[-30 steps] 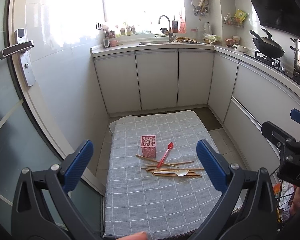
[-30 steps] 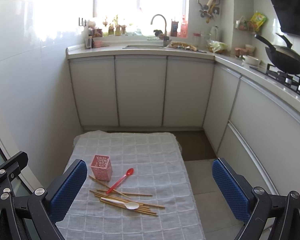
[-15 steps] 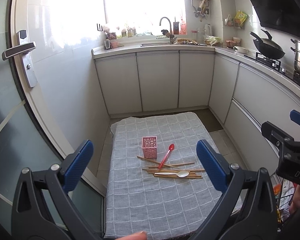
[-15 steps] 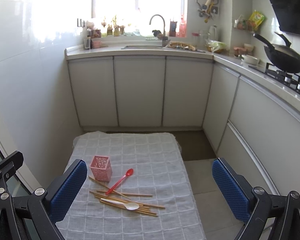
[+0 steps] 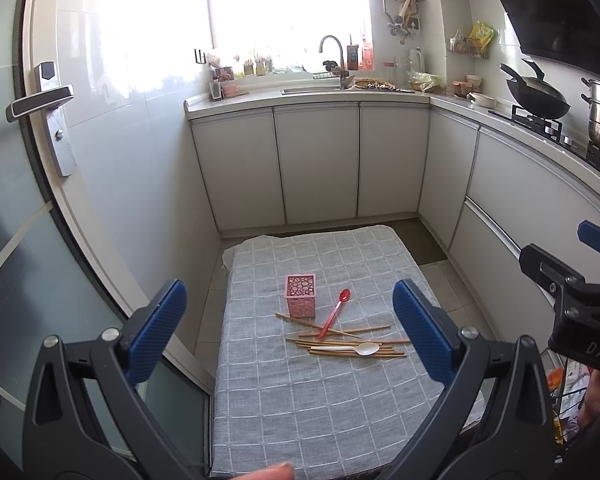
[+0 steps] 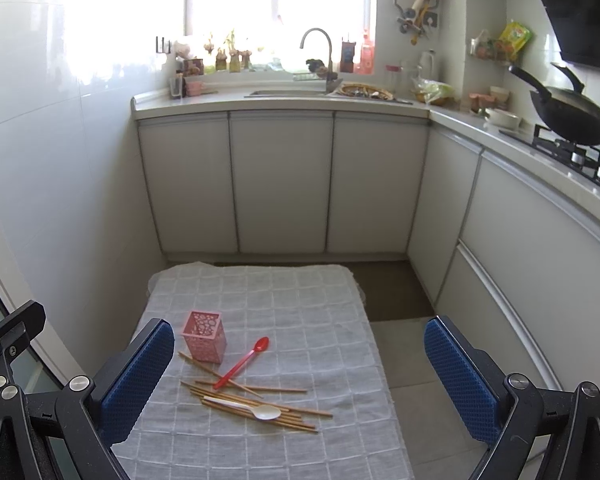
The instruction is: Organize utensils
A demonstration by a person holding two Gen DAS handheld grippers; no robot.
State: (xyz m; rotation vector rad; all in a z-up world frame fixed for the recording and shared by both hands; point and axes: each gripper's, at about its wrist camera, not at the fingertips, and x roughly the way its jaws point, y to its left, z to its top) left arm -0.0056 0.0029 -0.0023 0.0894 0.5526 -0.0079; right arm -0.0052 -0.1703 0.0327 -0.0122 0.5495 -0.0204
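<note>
A pink perforated holder [image 5: 300, 295] [image 6: 204, 336] stands upright on a low table with a grey checked cloth [image 5: 340, 412] [image 6: 320, 312]. A red spoon [image 5: 334, 313] [image 6: 242, 362], several wooden chopsticks [image 5: 352, 346] [image 6: 260, 402] and a white spoon [image 5: 350, 348] [image 6: 246, 408] lie loose in front of it. My left gripper [image 5: 292, 332] is open and empty, held above the near half of the table. My right gripper [image 6: 300, 376] is open and empty, to the right; its body shows in the left wrist view [image 5: 572, 304].
White cabinets [image 6: 280, 184] line the back and right. A sink with tap [image 6: 320, 60] is on the back counter, a wok [image 6: 572, 116] on the stove at right. A glass door with a handle [image 5: 40, 100] stands at the left. Floor [image 6: 412, 360] lies right of the table.
Both views have tilted up a little, so the table and utensils sit lower in frame. Nothing on the table has moved; both grippers stay open.
</note>
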